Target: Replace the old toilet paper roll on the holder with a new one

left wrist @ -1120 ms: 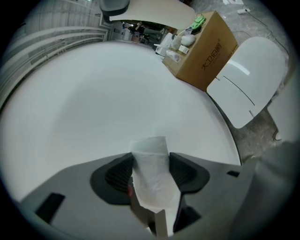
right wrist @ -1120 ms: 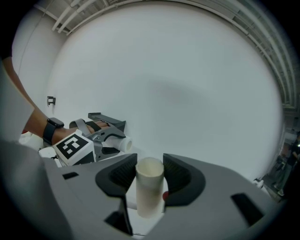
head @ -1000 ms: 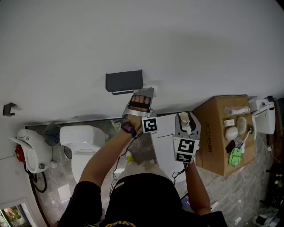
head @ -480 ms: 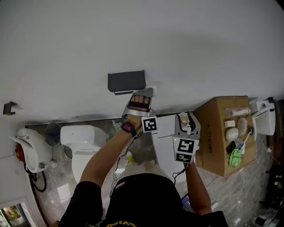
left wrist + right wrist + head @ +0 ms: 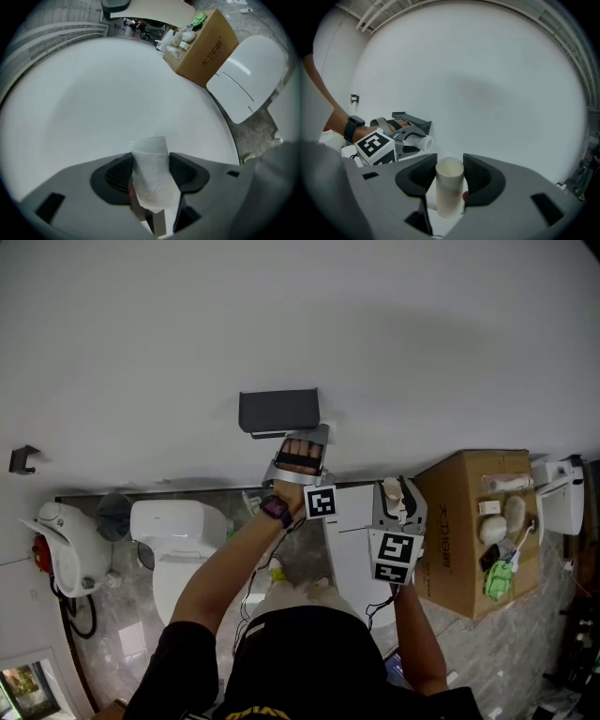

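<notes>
A dark grey paper holder is fixed to the white wall; it also shows in the right gripper view, holder. Just below and right of it, my left gripper is shut on a white toilet paper roll, whose end pokes out past the jaws, roll. The left gripper faces bare wall. Lower right, my right gripper is shut on a bare cardboard tube, standing between the pads of this gripper. The tube shows pale in the head view.
A white toilet stands on the floor below left. A cardboard box holding several small items sits at the right, with a white panel beside it. A small hook is on the wall far left.
The head view has drifted a little, so the holder sits slightly further right in the picture. Both grippers keep their places and their grips.
</notes>
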Demonstrator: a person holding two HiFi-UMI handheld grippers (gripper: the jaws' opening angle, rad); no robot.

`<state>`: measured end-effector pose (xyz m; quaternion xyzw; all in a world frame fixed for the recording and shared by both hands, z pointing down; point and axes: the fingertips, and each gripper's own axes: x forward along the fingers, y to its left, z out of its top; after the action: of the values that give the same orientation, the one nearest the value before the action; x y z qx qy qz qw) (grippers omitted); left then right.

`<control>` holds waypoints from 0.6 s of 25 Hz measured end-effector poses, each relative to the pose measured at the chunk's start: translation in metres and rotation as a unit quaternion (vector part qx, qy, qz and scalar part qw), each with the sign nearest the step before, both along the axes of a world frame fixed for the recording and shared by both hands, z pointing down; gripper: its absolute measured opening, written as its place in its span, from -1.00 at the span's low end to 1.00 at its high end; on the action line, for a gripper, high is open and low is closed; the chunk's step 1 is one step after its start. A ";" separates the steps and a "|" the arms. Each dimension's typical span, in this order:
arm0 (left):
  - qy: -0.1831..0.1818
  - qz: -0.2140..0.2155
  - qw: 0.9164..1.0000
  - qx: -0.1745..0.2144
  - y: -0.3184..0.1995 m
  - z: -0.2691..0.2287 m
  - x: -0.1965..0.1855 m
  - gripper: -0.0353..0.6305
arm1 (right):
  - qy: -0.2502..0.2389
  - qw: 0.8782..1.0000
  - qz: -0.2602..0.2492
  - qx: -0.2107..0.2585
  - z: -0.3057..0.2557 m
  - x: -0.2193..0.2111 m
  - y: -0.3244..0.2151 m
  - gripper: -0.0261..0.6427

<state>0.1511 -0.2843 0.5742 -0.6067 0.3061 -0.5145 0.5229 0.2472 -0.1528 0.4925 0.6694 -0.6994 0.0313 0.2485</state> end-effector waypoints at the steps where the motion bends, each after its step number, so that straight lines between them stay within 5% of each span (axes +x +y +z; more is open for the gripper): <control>1: -0.001 0.000 1.000 0.000 0.000 0.000 -0.001 -0.13 | 0.000 1.000 -0.001 0.000 0.000 -0.001 -0.001 -0.41; 15: 0.000 -0.001 1.000 -0.003 0.003 0.003 -0.008 -0.13 | -0.002 1.000 -0.012 0.001 0.001 -0.014 -0.010 -0.41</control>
<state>0.1433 -0.2816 0.5772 -0.6082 0.3054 -0.5158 0.5203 0.2337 -0.1629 0.4935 0.6610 -0.7080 0.0294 0.2470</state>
